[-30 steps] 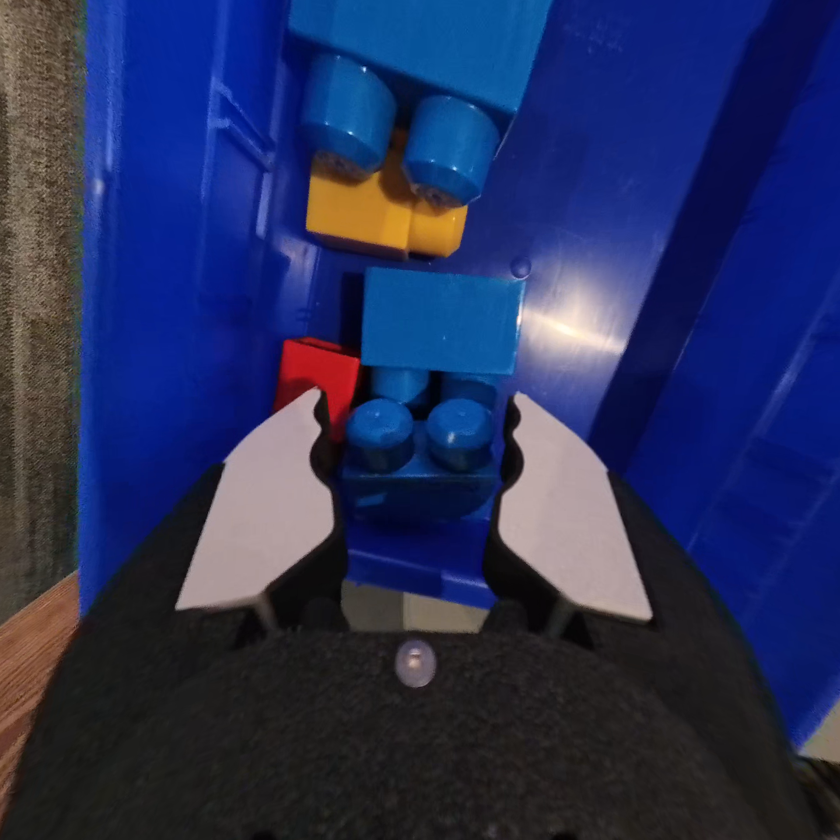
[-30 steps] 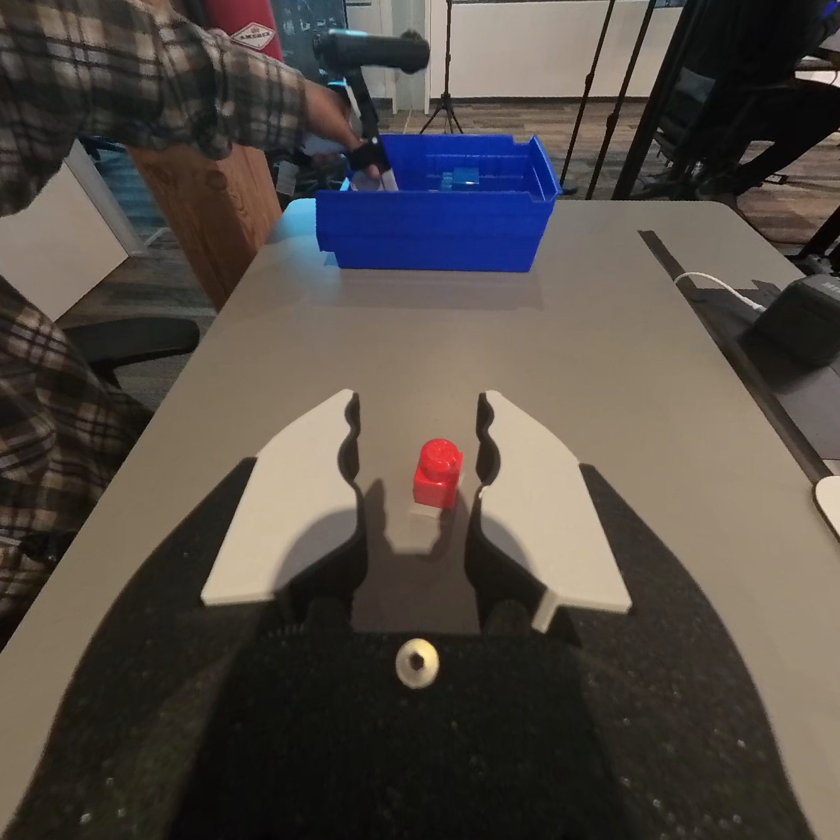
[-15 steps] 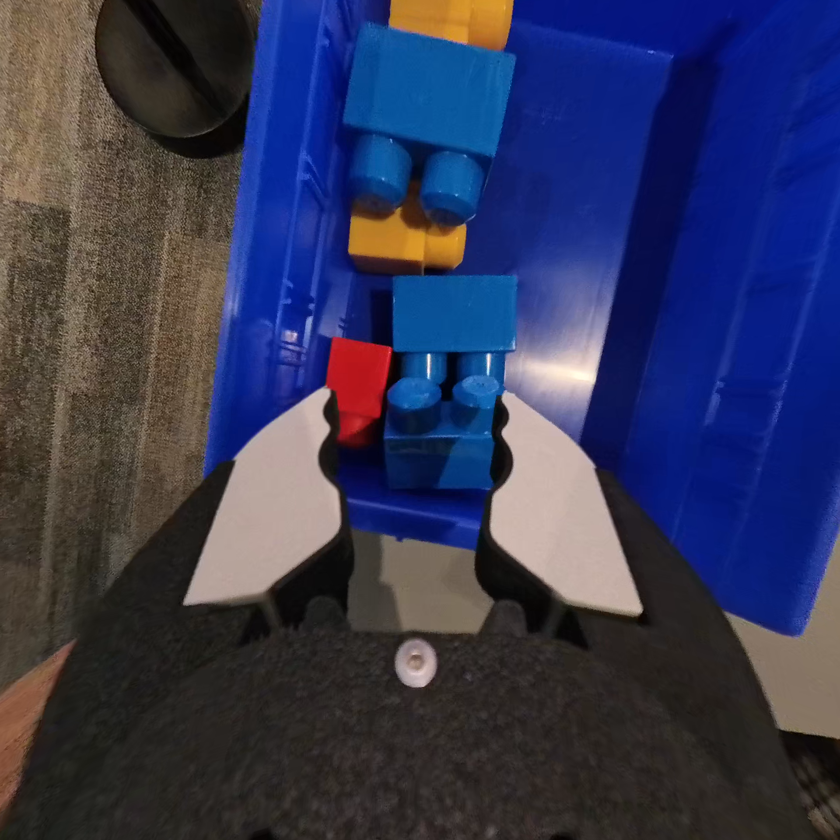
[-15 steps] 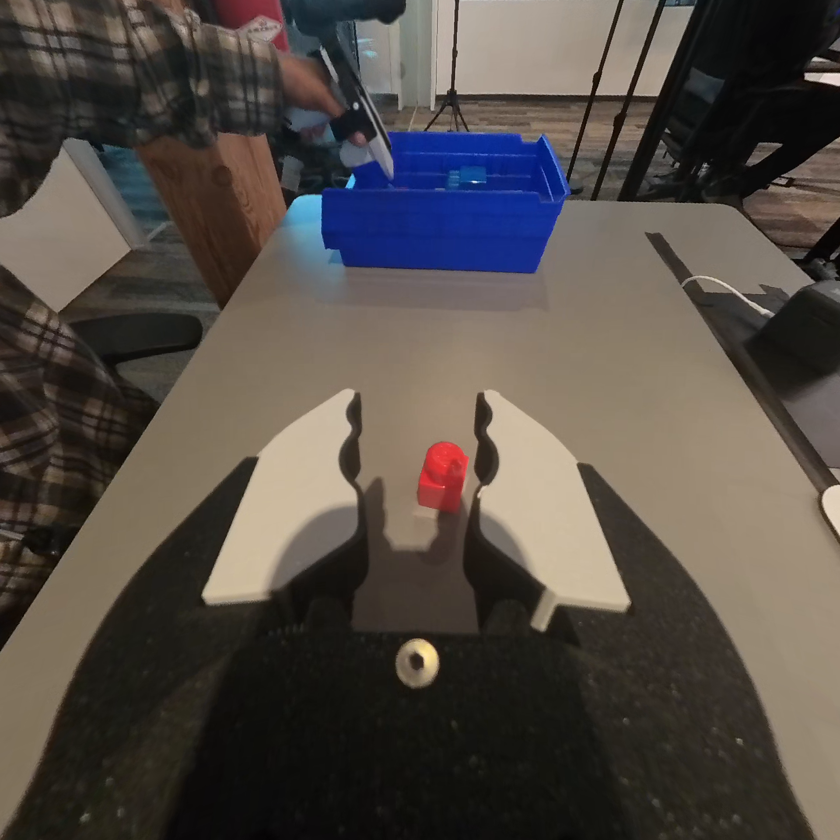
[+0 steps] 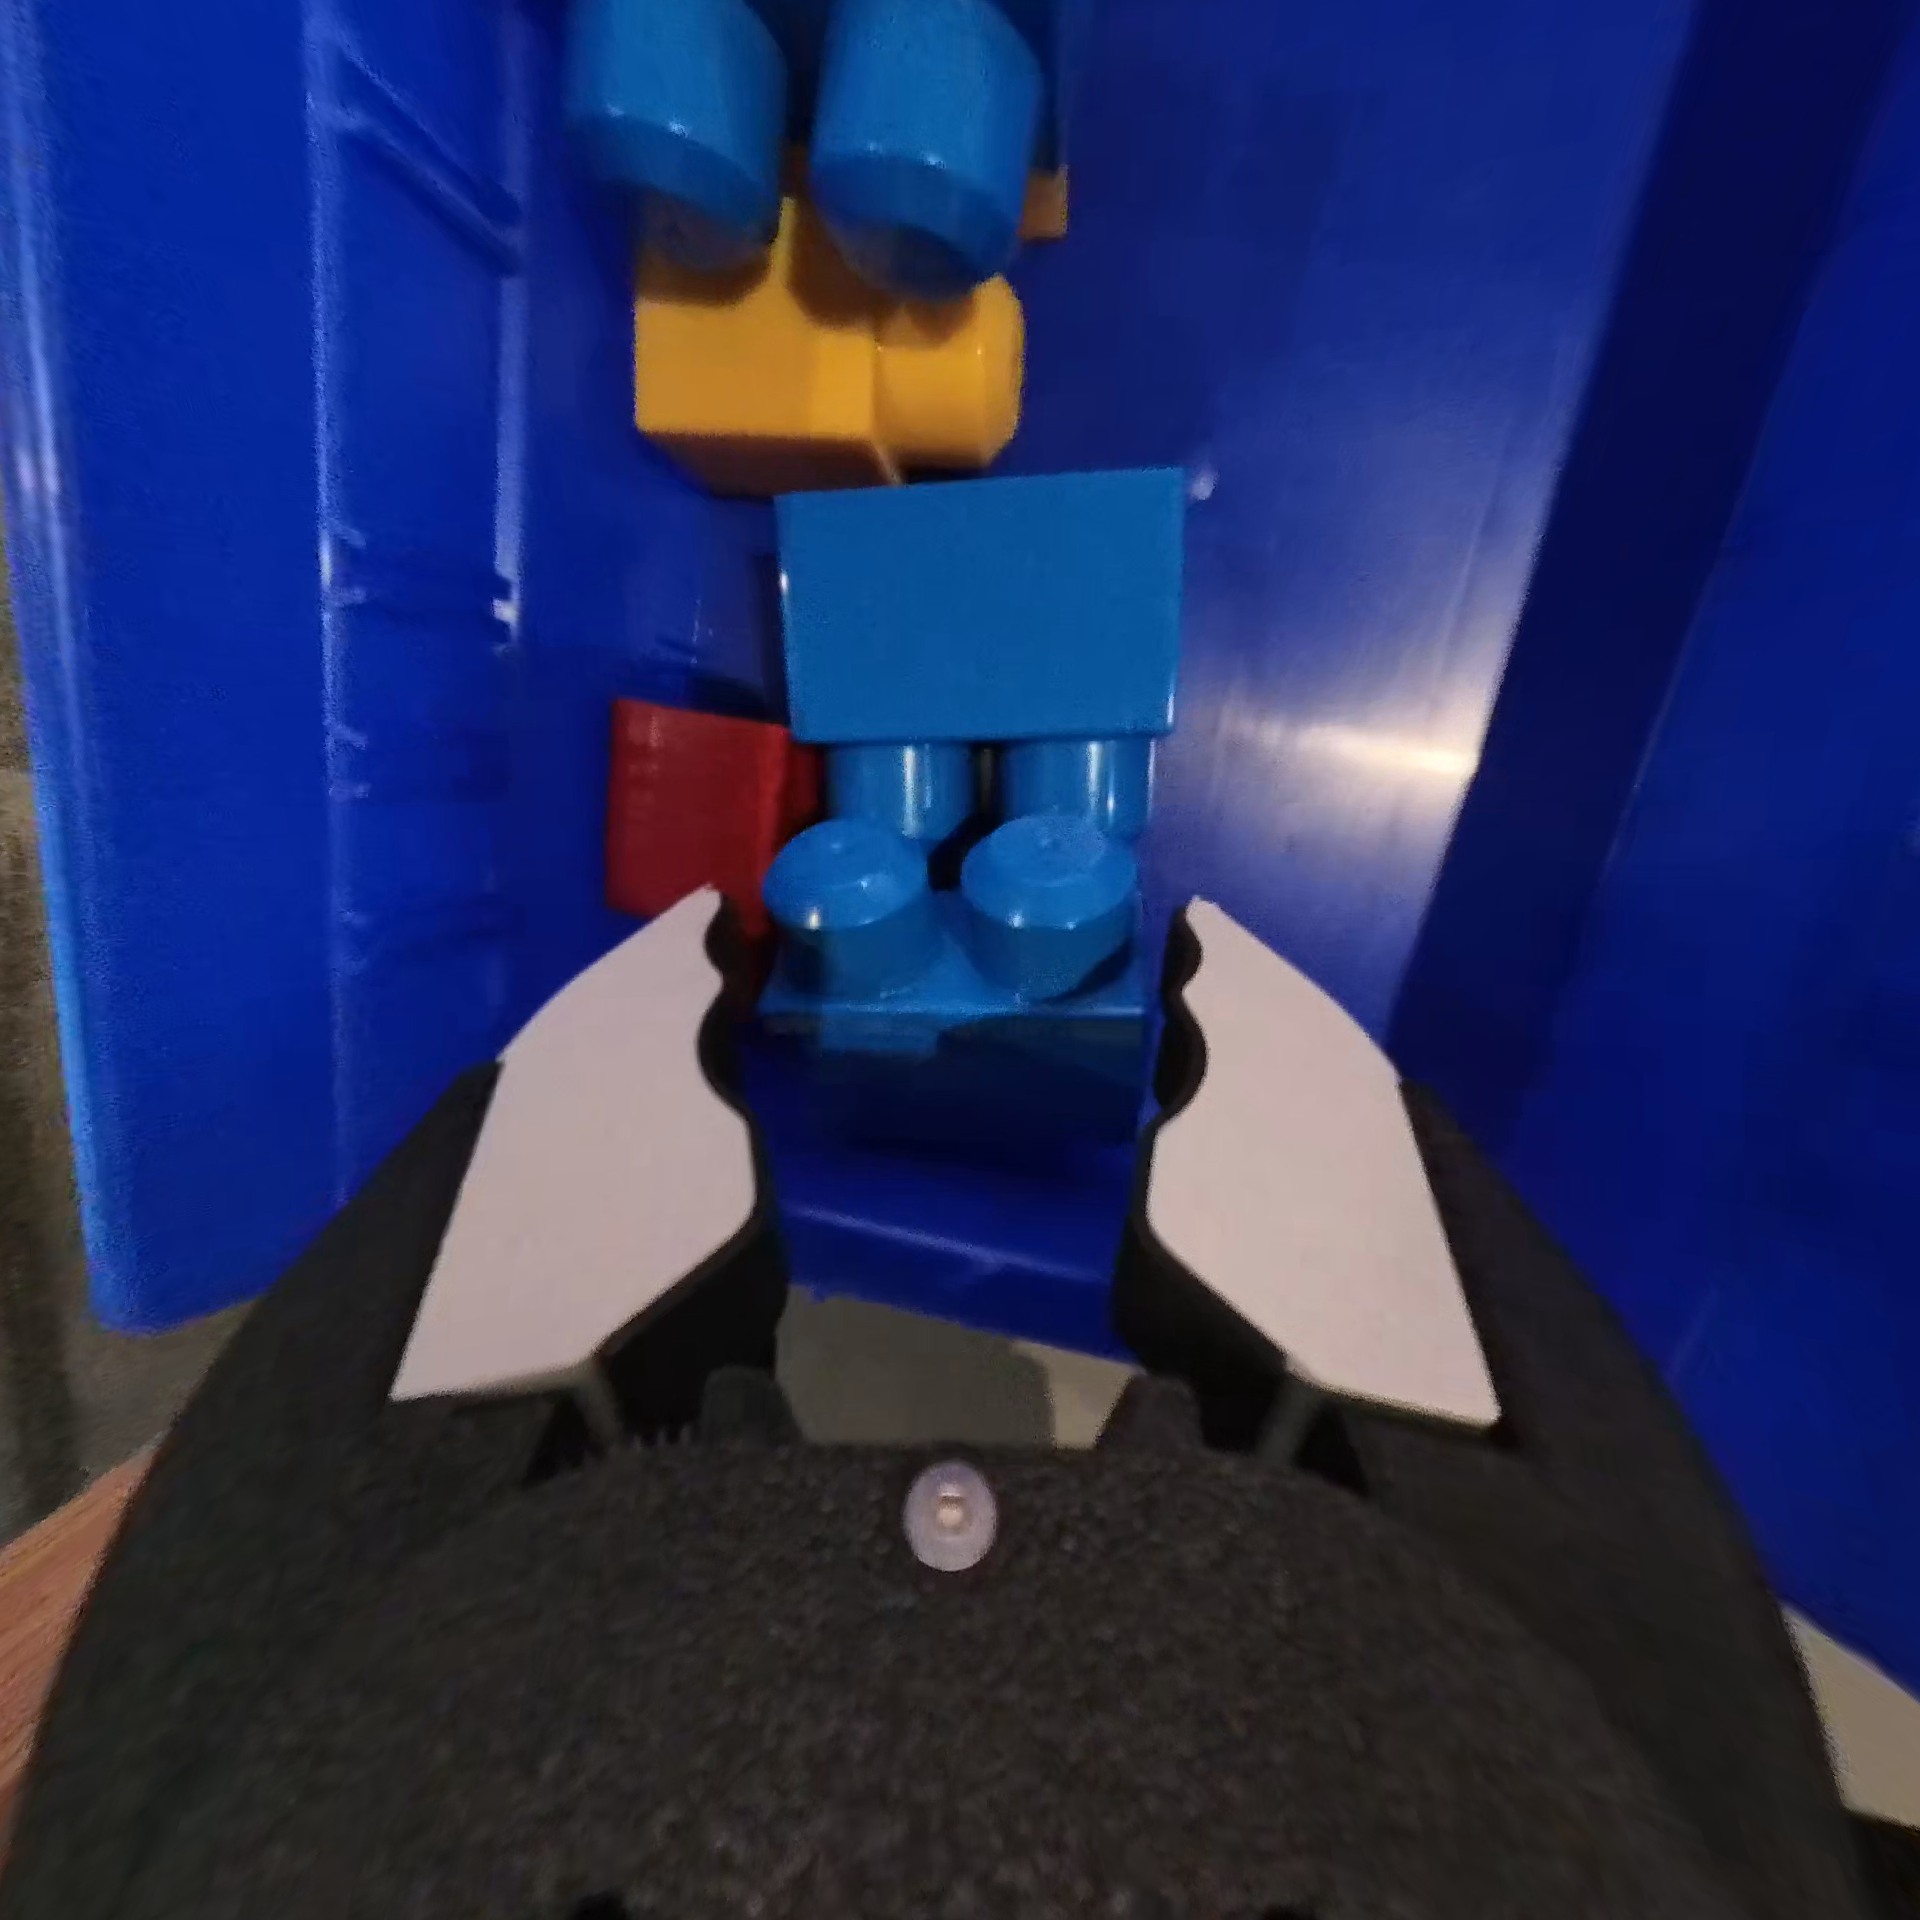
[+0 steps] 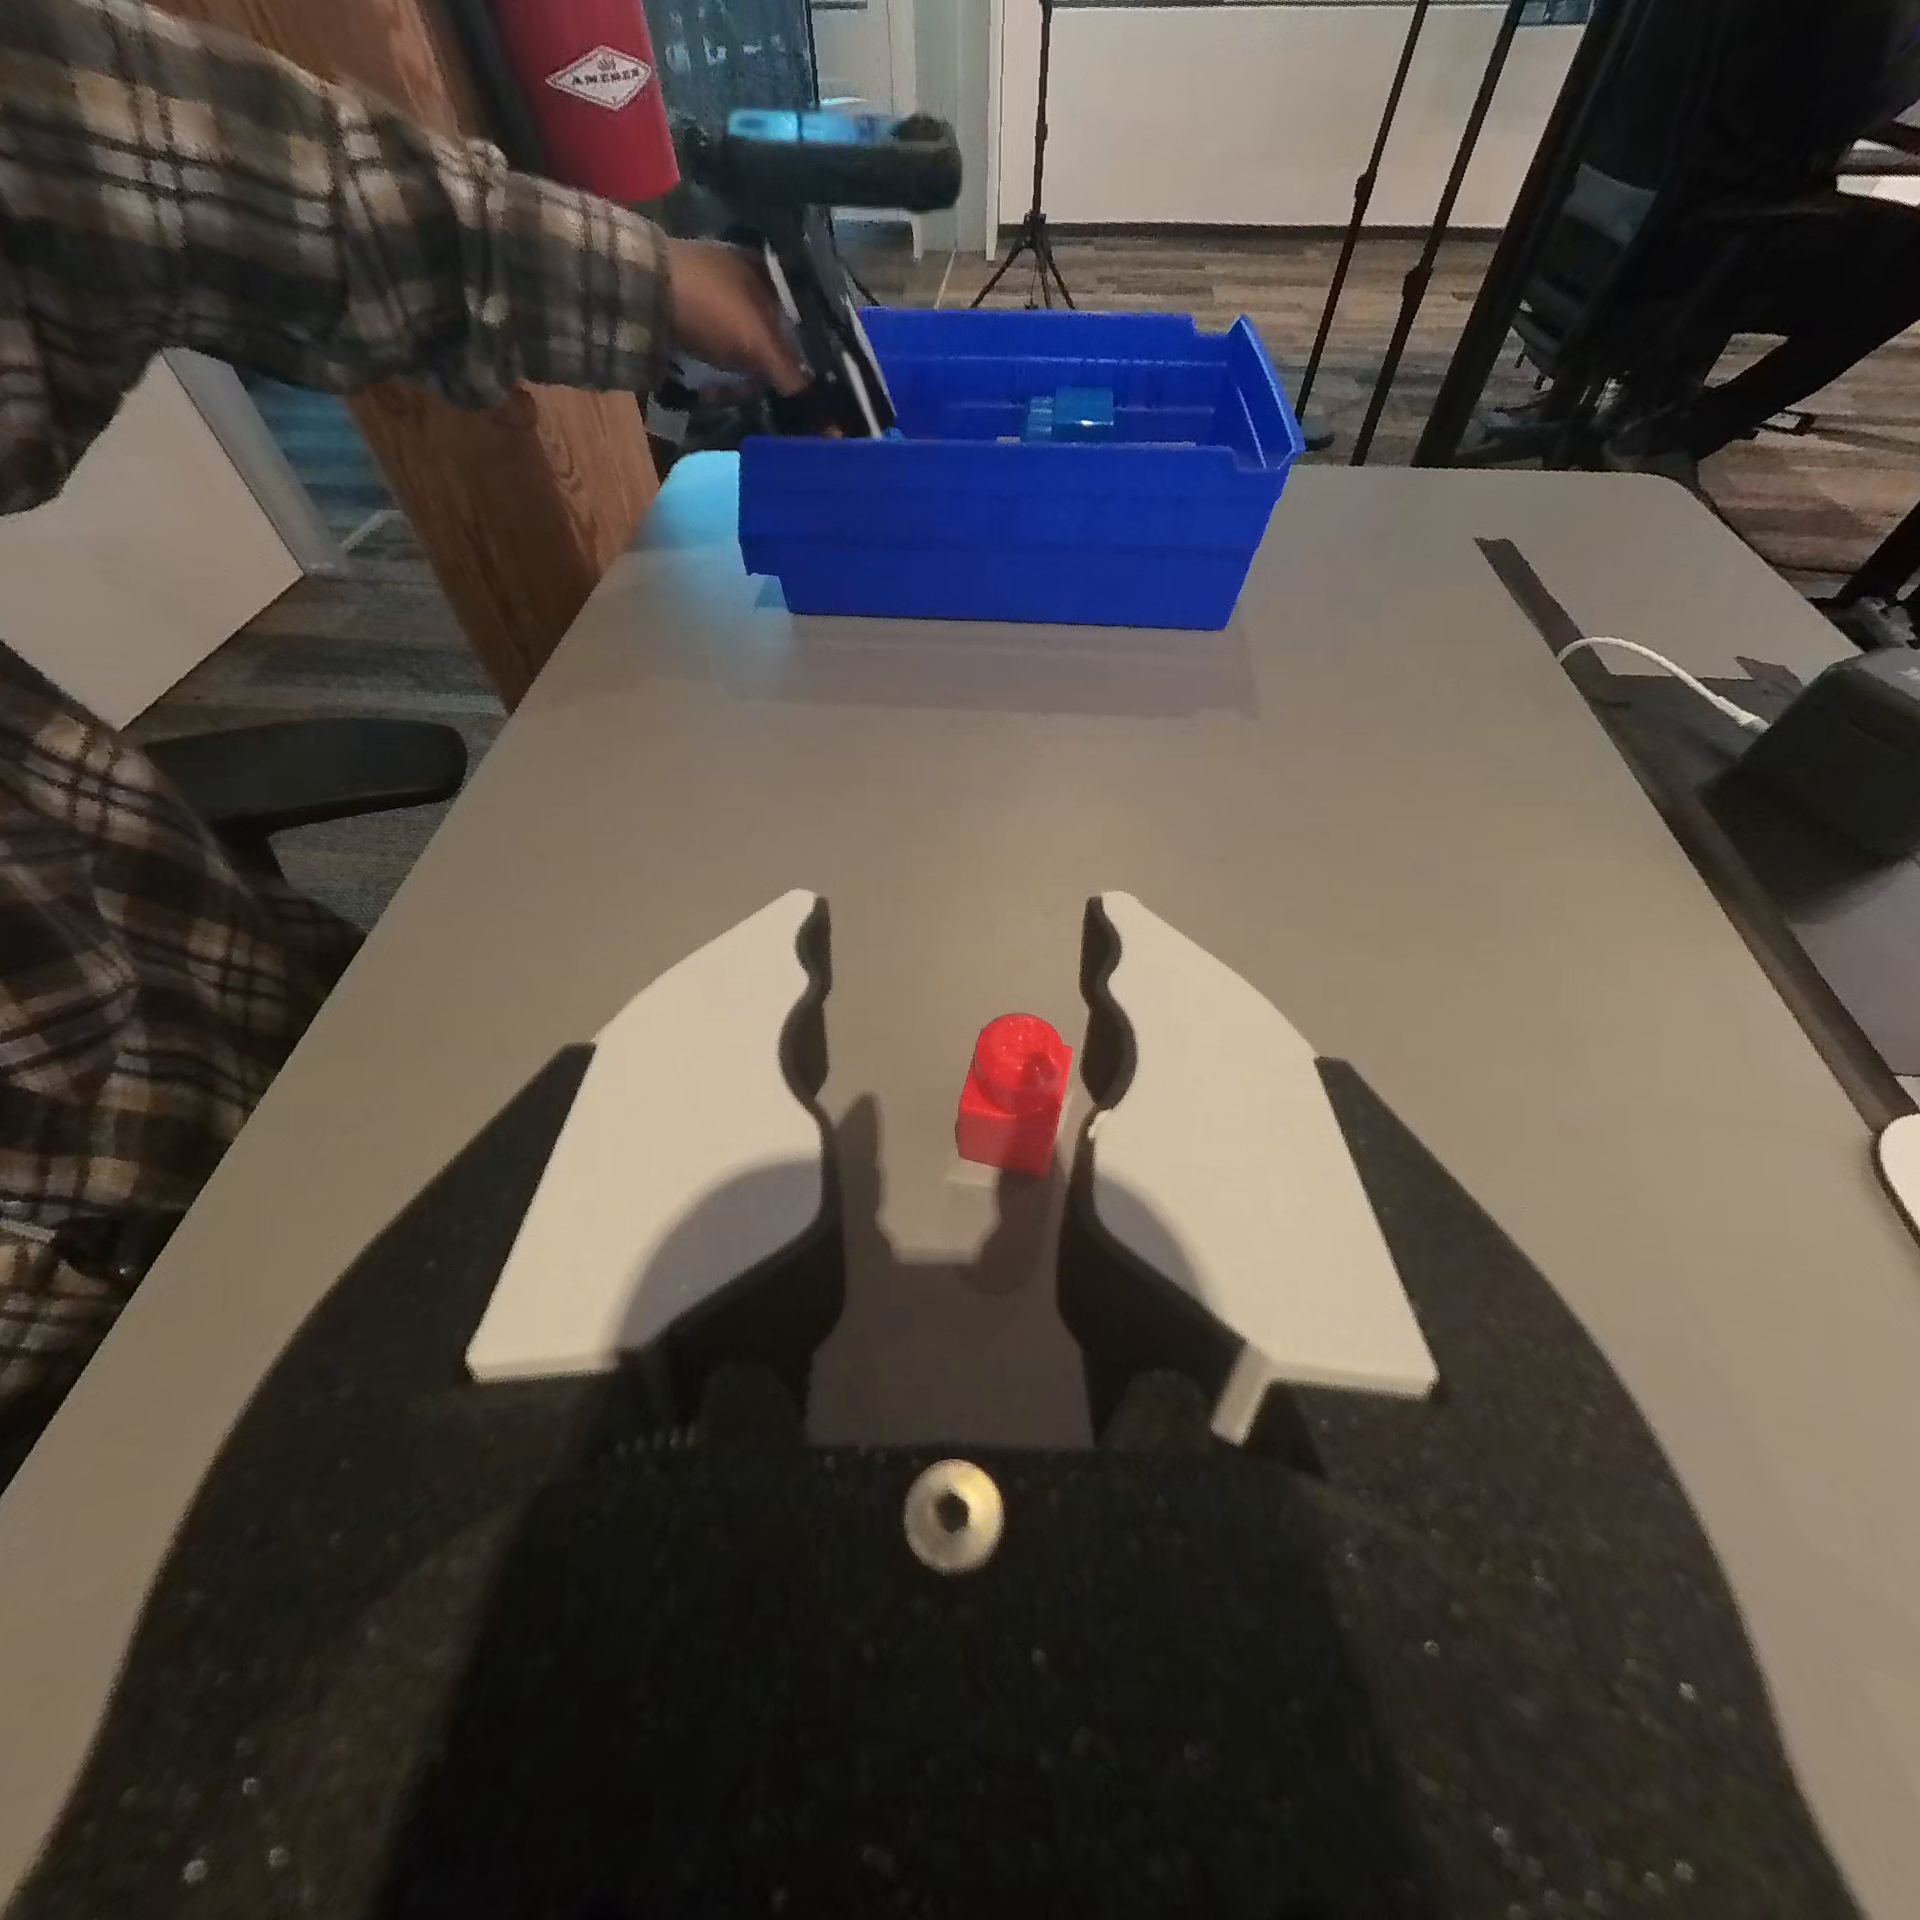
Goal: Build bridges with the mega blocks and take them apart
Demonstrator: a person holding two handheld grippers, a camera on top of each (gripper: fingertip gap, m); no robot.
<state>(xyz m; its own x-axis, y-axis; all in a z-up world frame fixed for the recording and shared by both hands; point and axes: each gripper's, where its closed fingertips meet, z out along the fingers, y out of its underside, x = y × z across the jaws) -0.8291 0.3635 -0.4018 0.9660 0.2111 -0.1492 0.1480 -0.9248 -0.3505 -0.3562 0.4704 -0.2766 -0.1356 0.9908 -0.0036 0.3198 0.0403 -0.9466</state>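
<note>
In the left wrist view, my left gripper [image 5: 951, 914] is down inside the blue bin [image 5: 1351, 416]. Its jaws are open and stand on either side of a blue two-stud block [image 5: 945, 1039] on the bin floor. Behind it lie a second blue block [image 5: 982, 613], a red block [image 5: 696, 810], a yellow block [image 5: 821, 384] and another blue block [image 5: 810, 125]. In the right wrist view, my right gripper [image 6: 956, 904] is open low over the grey table [image 6: 1039, 779]. A red one-stud block [image 6: 1008, 1101] stands between its fingers, close to the right one.
The blue bin [image 6: 997, 540] stands at the table's far end, with the left gripper [image 6: 852, 374] reaching in from its left. A black device [image 6: 1849, 748] with a white cable [image 6: 1652, 675] sits at the right edge. A plaid sleeve [image 6: 312, 239] crosses the upper left.
My left gripper rose above the bin half a second ago and has come back down around the same blue block, jaws a little wider. The right gripper has barely moved.
</note>
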